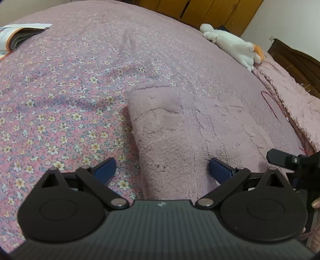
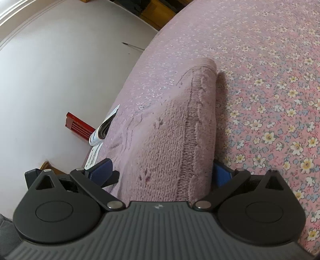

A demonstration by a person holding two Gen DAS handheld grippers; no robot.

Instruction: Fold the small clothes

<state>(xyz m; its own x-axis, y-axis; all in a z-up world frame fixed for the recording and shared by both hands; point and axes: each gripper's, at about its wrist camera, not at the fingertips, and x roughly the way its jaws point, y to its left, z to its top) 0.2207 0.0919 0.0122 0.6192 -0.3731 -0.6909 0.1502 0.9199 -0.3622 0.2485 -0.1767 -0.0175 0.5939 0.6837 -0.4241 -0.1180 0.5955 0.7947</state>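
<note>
A pale pink knitted garment [image 1: 180, 128] lies folded on the floral bedspread [image 1: 60, 90]. My left gripper [image 1: 162, 170] is open, its blue pads [image 1: 105, 168] wide apart on either side of the garment's near left edge. My right gripper [image 2: 162, 172] is open too, its jaws straddling a raised fold of the same garment [image 2: 170, 130], with the ribbed seam running between them. The right gripper's black tip also shows at the right edge of the left wrist view [image 1: 280, 158].
An open book [image 1: 18, 36] lies at the far left of the bed, also in the right wrist view [image 2: 104, 128]. A white plush toy [image 1: 232, 44] lies at the far right. Another pink knitted piece [image 1: 290, 104] lies to the right. A wooden wardrobe [image 1: 210, 12] stands behind.
</note>
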